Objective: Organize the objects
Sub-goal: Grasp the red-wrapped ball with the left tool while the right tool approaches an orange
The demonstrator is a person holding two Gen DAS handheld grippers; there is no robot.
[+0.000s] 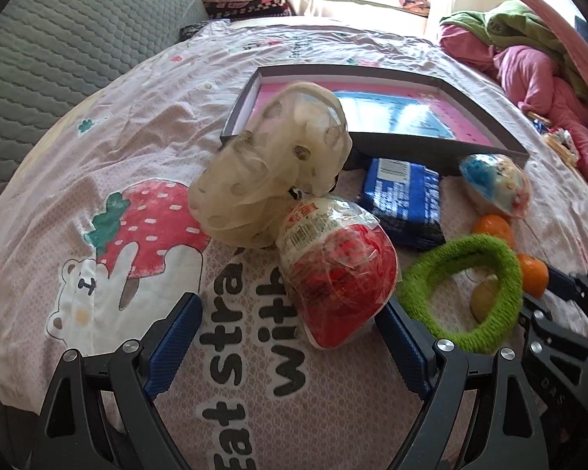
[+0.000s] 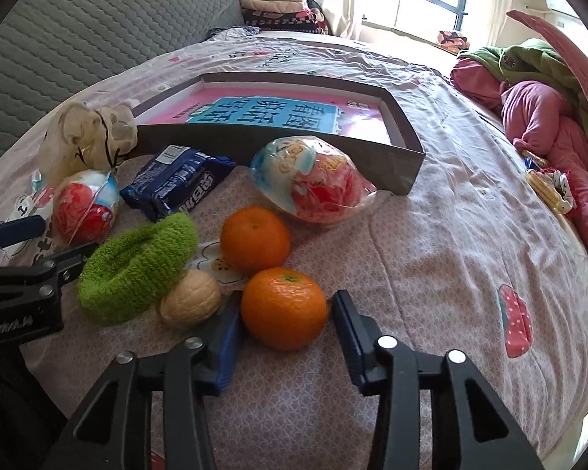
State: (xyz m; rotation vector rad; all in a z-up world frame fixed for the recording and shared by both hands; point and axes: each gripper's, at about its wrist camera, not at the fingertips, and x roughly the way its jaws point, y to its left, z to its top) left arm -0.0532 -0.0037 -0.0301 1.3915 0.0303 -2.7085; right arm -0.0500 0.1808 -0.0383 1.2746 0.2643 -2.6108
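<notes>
On the bed lie a red wrapped toy egg [image 1: 339, 274] [image 2: 84, 209], a beige scrunchie [image 1: 270, 160] [image 2: 90, 139], a blue snack pack [image 1: 405, 203] [image 2: 176, 182], a blue-and-red wrapped egg [image 1: 496, 184] [image 2: 313, 182], a green scrunchie [image 1: 462, 290] [image 2: 135, 268], a walnut [image 2: 190, 297] and two oranges [image 2: 254, 239] [image 2: 284, 307]. A grey box [image 1: 490, 117] [image 2: 400, 168] with a pink book inside stands behind them. My left gripper [image 1: 290, 337] is open, its fingers on either side of the red egg. My right gripper [image 2: 286, 337] is open around the near orange.
A grey quilted headboard [image 2: 98, 27] is at the left. Pink and green clothes [image 2: 537, 109] are piled at the right, with small items [image 2: 548, 188] beside them. Folded blankets [image 2: 278, 4] lie by the window.
</notes>
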